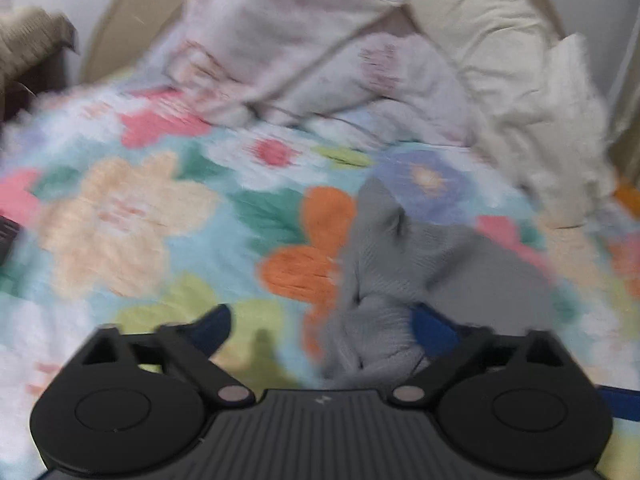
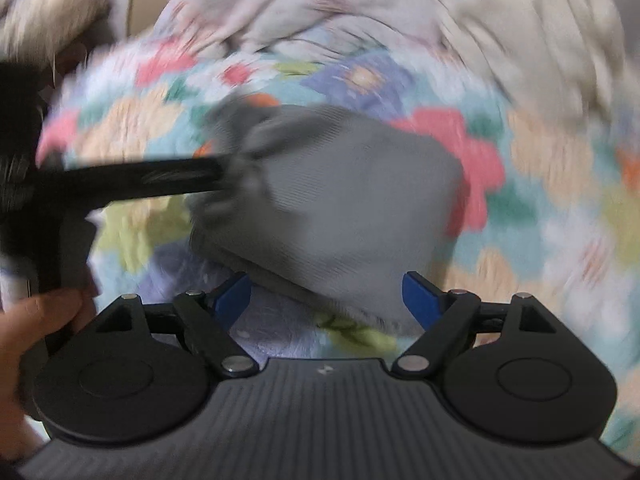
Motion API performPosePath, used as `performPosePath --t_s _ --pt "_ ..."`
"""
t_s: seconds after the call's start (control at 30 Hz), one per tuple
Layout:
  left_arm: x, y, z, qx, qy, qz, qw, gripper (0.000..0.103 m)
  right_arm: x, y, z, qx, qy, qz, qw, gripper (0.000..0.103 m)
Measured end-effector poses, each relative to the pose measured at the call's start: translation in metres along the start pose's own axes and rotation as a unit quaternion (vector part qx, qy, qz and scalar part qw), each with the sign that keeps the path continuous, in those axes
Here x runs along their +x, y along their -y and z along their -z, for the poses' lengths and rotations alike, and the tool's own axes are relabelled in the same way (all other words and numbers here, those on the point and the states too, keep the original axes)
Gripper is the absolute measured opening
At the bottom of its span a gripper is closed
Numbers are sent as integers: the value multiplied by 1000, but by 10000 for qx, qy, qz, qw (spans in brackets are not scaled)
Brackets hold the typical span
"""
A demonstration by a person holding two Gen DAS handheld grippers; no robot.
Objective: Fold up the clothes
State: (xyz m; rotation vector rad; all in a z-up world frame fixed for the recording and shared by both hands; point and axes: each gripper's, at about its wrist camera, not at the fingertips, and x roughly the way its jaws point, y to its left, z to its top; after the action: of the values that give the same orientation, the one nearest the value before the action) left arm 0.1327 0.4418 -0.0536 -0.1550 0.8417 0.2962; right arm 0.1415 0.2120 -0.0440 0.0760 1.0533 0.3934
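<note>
Plain grey ribbed knit garment (image 2: 352,196); bedspread (image 1: 132,216) printed with multicoloured flowers on pale blue; cream quilted blanket (image 1: 520,92), upper right; black hand-held gripper (image 2: 326,292), blue fingertips (image 2: 418,298).

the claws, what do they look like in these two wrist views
Both look alike: a matte black ribbed body, two round black discs at the sides, black link arms with silver pins, and blue finger pads. The left claw and the right claw each carry a small pale mark at the body's centre. No sleeve shows.
</note>
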Motion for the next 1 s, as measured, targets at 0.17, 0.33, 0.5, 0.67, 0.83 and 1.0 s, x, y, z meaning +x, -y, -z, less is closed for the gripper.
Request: performPosePath --t_s 0.17,0.33,0.5,0.67,0.83,1.0 --pt "-9 -22 -6 -216 -279 -333 9988 9 0 65 7 1067 149 -437 9932 83" --pt "-47 -18 -23 -369 217 394 9983 101 13 88 8 1565 229 -913 9832 83" --pt "-13 25 -17 489 -104 547 9973 102 46 86 1 1566 207 -1088 9814 83" --pt "37 1 13 -409 -650 574 9954 88 54 82 5 1575 107 -1454 9767 68" --pt "30 -38 6 -1102 -727 546 9897 69 53 104 6 1968 2 -1783 9641 77" --pt "25 -61 4 -1773 -945 908 9754 68 79 111 -18 1789 90 -1760 9680 95"
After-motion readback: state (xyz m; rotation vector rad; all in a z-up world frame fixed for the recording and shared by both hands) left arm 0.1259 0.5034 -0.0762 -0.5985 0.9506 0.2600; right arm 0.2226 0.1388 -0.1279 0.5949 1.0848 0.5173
